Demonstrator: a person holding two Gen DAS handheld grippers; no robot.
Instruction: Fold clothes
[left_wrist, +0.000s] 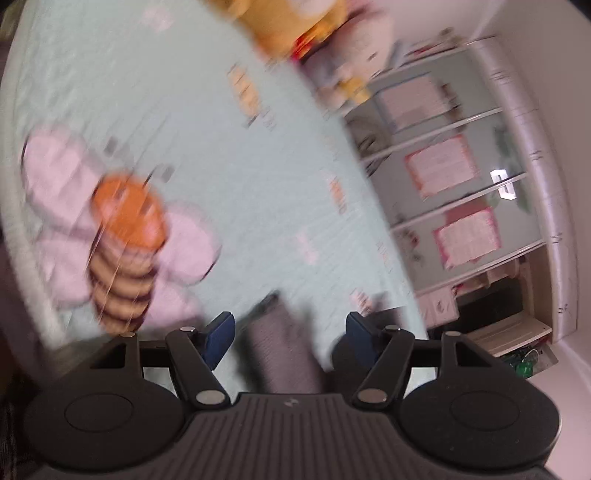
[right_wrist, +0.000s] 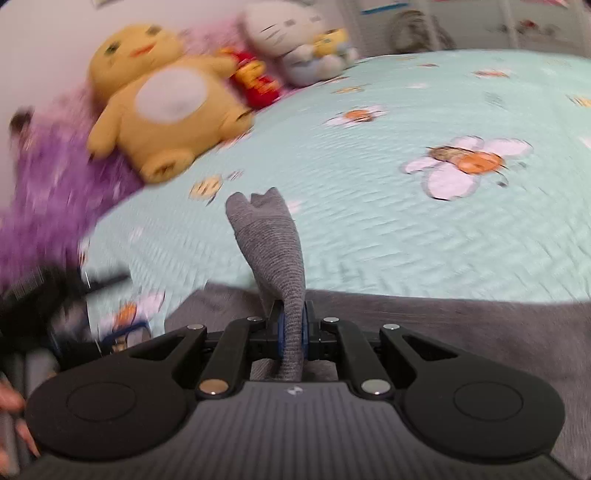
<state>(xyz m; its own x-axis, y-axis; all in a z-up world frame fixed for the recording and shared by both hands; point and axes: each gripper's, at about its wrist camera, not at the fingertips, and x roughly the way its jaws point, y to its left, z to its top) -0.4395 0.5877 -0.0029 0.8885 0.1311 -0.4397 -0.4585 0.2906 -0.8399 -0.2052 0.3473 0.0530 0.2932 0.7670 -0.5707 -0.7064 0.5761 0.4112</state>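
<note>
At the bottom centre of the right wrist view, our right gripper (right_wrist: 291, 332) is clenched on a grey sock (right_wrist: 271, 240), whose free end sticks up toward mid-frame. Grey fabric (right_wrist: 461, 325) spreads just behind the gripper across the lower right. In the left wrist view, our left gripper (left_wrist: 288, 332) stands released, its blue pads (left_wrist: 220, 336) well apart, with blurred grey cloth between them. Beyond lies the mint bedspread (right_wrist: 369, 206), and at upper left a yellow plush toy (right_wrist: 162, 99).

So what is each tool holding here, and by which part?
Right tool is shut on a bunched fold of the grey garment; which part is unclear. Left tool is open, holding nothing.
</note>
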